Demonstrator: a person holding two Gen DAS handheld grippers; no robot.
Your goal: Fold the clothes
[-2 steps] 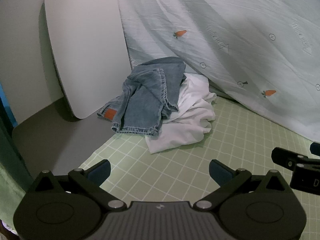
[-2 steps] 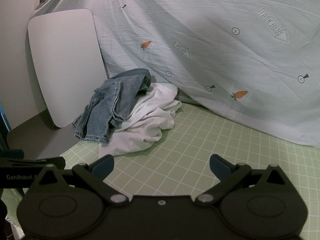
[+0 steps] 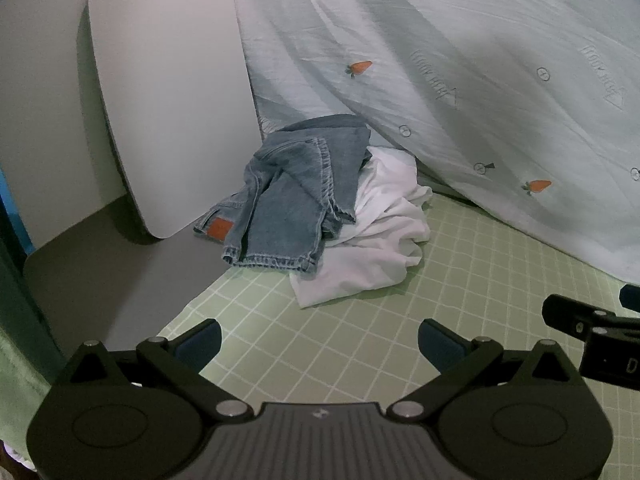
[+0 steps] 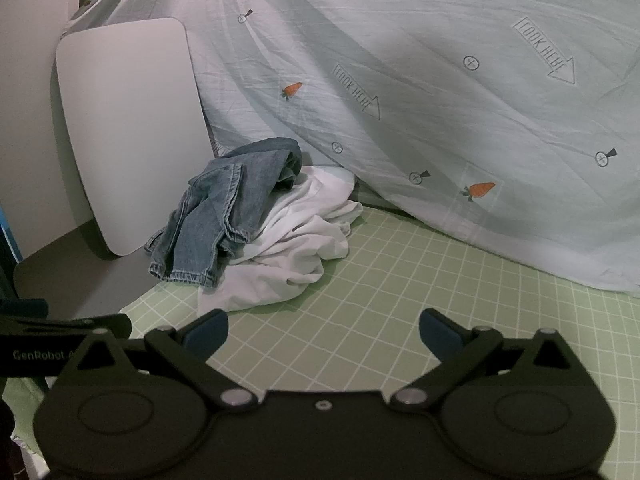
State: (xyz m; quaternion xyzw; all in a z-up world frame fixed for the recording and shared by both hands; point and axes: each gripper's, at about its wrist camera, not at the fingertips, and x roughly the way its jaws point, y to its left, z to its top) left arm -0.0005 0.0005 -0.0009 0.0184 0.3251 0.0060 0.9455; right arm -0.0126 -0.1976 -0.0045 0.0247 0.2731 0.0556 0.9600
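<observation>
2 garments lie unfolded in 1 heap, so I judge the task at its start: nothing is folded, and each piece has yet to be separated, spread flat and folded.

Layout, left to right:

1. A white board (image 3: pixel 164 104) with rounded corners leans upright against the wall at far left. Its face is smooth and matte. Its lower edge rests on a bare grey surface (image 3: pixel 120 280).
2. The jeans (image 3: pixel 296 196) lie just beside the board, crumpled. The material is mid-blue denim, stiff-looking, with heavy stitched seams, a faded hem and an orange patch at the waistband. They drape over the left part of the second garment.
3. The white garment (image 3: pixel 384 240) sits under and to the right of the jeans. It looks thin and soft, bunched in loose rounded folds. I cannot tell what kind of garment it is.
4. A green mat (image 3: pixel 460 300) with a white grid carries the right part of the heap and runs toward me. It looks flat and offers room to spread a garment.
5. A pale blue sheet (image 3: pixel 480 80), printed with carrots and arrows, hangs behind as a wrinkled backdrop.

Tool state: the left gripper (image 3: pixel 319 338) has its jaws wide apart with nothing between them, above the mat and short of the heap. The right gripper (image 4: pixel 323 330) is likewise spread wide and empty, well apart from both garments.
</observation>
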